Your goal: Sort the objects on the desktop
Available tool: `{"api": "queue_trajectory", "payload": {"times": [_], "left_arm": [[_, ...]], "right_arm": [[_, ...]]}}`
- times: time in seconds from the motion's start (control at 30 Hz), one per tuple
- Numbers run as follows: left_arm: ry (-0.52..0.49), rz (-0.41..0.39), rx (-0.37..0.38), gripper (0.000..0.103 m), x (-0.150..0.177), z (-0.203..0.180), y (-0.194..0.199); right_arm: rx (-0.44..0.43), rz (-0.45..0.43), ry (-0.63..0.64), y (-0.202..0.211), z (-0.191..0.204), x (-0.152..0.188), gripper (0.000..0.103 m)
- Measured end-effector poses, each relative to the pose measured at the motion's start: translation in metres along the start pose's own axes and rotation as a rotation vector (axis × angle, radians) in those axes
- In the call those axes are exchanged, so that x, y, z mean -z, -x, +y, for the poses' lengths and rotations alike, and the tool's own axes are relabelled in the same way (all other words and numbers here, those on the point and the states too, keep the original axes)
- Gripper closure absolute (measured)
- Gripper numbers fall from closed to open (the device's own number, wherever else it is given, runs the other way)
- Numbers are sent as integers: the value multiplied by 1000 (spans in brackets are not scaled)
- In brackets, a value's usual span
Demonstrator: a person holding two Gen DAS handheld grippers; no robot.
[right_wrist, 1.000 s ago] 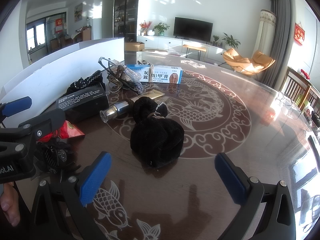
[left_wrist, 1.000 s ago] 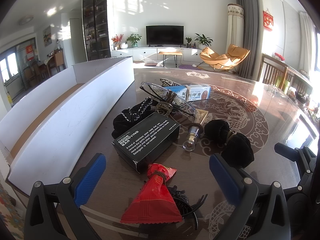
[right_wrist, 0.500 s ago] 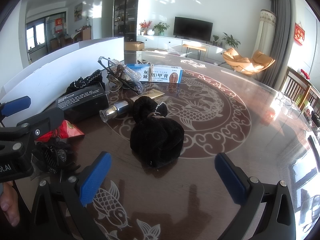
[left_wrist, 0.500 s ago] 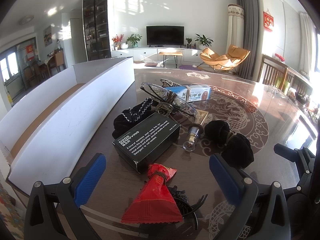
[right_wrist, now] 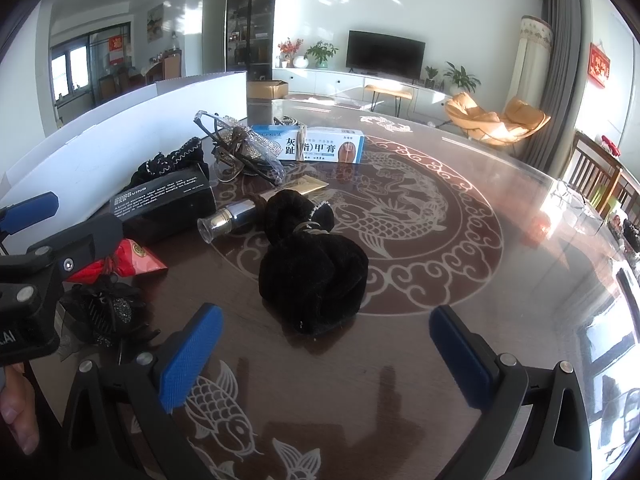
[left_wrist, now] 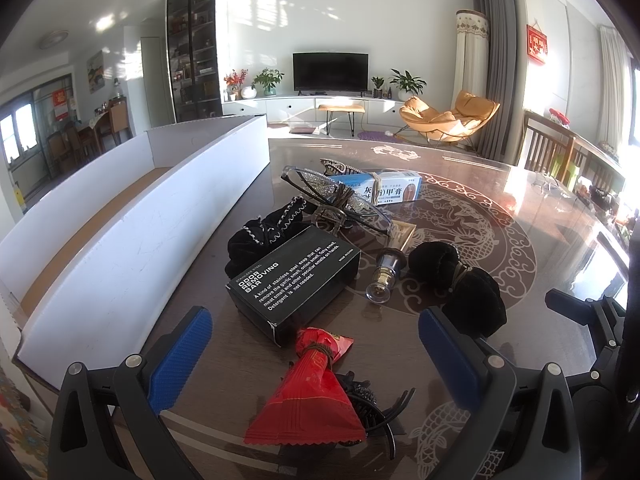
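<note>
Nearest, on the glossy brown table: red packet, black box, black pouch, blue-and-white carton; white tray left; television beyond. Nothing has shifted since earlier. Left gripper and right gripper: both spread wide, empty, touching nothing.

On the worktop ahead of the left hand-held gripper: one black box, one red packet, one blue-and-white carton and one small metal bottle. Two black fabric pieces lie there, a trimmed scrunchie and a larger velvet bundle. Two hair clips are counted, a rhinestone one farther off and a black claw clip closest. One long white tray stands to the left.
</note>
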State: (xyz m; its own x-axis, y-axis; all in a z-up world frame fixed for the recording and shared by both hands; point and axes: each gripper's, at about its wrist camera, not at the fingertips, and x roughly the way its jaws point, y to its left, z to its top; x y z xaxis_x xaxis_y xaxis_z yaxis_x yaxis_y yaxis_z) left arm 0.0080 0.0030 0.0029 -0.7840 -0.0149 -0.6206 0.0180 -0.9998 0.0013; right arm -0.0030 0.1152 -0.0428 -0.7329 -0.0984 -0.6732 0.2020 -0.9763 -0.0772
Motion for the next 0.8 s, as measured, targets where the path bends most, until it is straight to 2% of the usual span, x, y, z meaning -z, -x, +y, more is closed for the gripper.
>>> {"api": "queue_trajectory", "payload": {"times": [0.53, 0.8], "left_arm": [[-9, 6, -7, 0, 0, -1, 1], [30, 35, -9, 0, 1, 6, -6]], "right_arm": [[0, 11, -6, -2, 0, -2, 0], [0, 11, -6, -2, 0, -2, 0]]}}
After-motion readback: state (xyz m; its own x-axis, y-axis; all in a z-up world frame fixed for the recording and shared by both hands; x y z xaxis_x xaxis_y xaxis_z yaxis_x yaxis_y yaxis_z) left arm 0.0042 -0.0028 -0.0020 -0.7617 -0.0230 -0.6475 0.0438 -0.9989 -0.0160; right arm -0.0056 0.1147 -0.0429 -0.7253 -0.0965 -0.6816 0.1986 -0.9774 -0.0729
